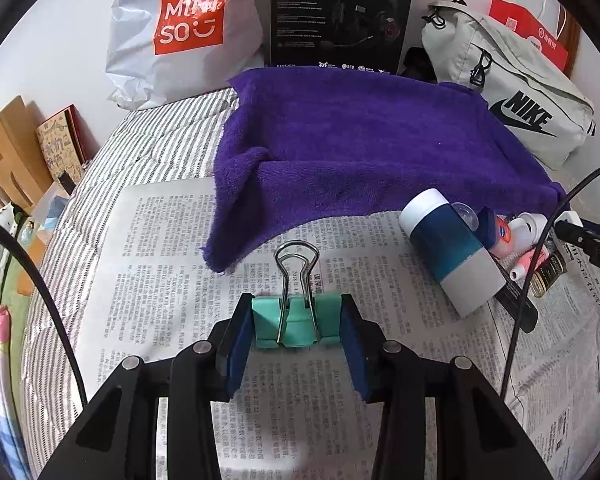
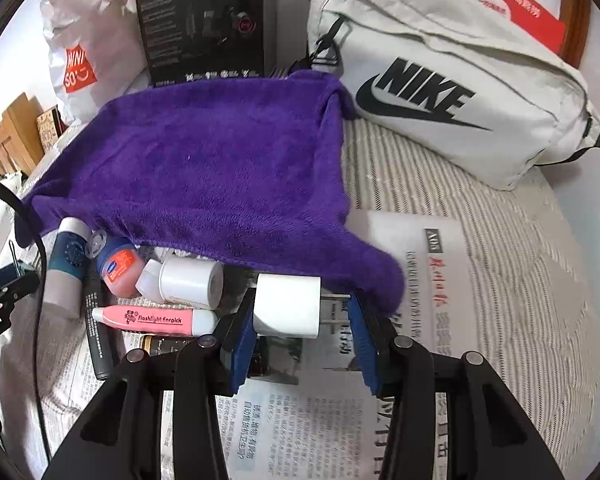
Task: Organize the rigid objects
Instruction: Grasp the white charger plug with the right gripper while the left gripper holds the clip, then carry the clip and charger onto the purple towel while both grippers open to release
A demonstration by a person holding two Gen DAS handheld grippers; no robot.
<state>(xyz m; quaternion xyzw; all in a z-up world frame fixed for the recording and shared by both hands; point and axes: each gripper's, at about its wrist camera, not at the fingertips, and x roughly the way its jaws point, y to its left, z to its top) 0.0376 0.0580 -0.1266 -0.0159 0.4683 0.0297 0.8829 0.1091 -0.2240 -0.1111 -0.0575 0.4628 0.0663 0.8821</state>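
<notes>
My left gripper [image 1: 296, 309] is shut on a teal binder clip [image 1: 268, 326], held just above the newspaper [image 1: 172, 248] with its wire handles pointing away from me. My right gripper [image 2: 303, 305] is shut on a white plug adapter [image 2: 286, 306]: one pad presses its body, the other meets its metal prongs. To that gripper's left lies a cluster: a blue-and-white bottle [image 2: 66, 264], a small orange jar [image 2: 118, 268], a white bottle [image 2: 188, 282], a pink tube [image 2: 156, 320] and a black tube [image 2: 98, 340]. The left wrist view has the blue-and-white bottle [image 1: 448, 252] at right.
A purple towel [image 2: 204, 176] lies spread behind the objects, over the newspaper's far edge. Beyond it stand a grey Nike bag [image 2: 440, 92], a black box [image 1: 340, 16] and a white shopping bag [image 1: 172, 32]. Black cables [image 1: 520, 280] cross both views. Striped bedding [image 2: 500, 240] lies underneath.
</notes>
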